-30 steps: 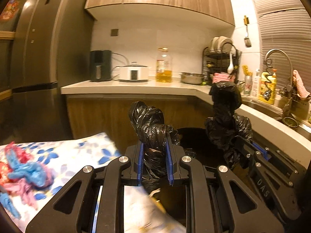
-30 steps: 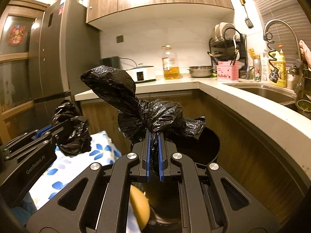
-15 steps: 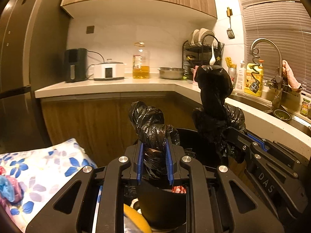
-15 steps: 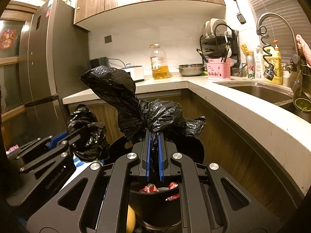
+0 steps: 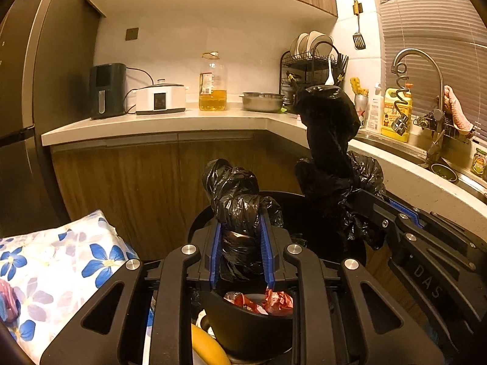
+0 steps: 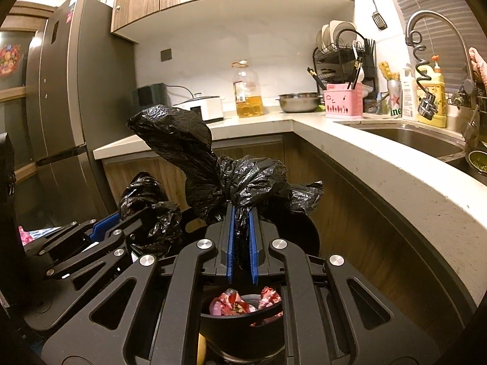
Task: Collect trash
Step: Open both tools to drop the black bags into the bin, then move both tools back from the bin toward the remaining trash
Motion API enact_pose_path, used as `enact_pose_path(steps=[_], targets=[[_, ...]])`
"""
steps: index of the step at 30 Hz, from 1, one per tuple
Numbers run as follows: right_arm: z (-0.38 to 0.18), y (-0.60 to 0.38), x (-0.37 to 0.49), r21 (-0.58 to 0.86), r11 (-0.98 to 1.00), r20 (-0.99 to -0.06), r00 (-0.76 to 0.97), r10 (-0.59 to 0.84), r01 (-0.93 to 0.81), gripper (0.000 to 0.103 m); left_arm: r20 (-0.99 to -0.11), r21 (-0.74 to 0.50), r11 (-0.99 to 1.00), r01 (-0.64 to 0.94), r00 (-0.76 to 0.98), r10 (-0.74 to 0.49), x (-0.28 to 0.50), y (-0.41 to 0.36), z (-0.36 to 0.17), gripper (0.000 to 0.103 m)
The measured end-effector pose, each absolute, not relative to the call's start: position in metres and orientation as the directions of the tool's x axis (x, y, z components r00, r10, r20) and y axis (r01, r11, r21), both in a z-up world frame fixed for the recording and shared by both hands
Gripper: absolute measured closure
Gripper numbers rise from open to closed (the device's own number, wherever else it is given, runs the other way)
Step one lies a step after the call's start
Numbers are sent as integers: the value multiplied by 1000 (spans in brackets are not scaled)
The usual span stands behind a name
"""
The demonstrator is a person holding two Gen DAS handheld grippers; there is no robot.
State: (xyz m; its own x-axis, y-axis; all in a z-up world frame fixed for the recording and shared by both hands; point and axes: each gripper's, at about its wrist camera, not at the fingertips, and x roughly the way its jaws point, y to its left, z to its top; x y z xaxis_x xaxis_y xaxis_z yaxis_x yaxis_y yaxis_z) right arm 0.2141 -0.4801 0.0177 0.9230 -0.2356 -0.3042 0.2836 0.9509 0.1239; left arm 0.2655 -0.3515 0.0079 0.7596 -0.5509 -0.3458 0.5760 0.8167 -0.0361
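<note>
We see two matching tools. The left claw (image 5: 240, 251) is matte black, built from angular linkage bars with triangular cut-outs and round silver screw heads at the pivots. Its two fingers carry bright blue ribbed pads (image 5: 265, 249) on their inner faces. The right claw (image 6: 242, 243) has the same black frame, silver screws and blue pads. Seen from the left wrist, the right claw's side bears the grey letters "DAS"; the left claw's side shows faint lettering too blurred to read.
</note>
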Motion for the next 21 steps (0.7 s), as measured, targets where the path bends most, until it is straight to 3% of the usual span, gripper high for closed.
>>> enact_pose_path(steps=[5, 7, 9, 17, 21], targets=[[14, -484, 218, 129, 946, -316, 916, -246, 299, 89, -348, -42, 824, 565, 765, -542, 270, -351, 5, 63], [13, -486, 219, 128, 943, -321, 913, -253, 307, 84, -346, -46, 828, 560, 768, -539, 270, -350, 5, 57], [11, -487, 220, 131, 942, -327, 910, -253, 309, 70, -345, -50, 832, 553, 772, -534, 271, -349, 4, 49], [7, -488, 216, 127, 934, -335, 901, -277, 334, 51, -339, -75, 874, 480, 812, -475, 273, -328, 2, 23], [6, -480, 212, 112, 936, -337, 899, -281, 334, 42, -344, -76, 894, 441, 830, -438, 269, -315, 3, 17]])
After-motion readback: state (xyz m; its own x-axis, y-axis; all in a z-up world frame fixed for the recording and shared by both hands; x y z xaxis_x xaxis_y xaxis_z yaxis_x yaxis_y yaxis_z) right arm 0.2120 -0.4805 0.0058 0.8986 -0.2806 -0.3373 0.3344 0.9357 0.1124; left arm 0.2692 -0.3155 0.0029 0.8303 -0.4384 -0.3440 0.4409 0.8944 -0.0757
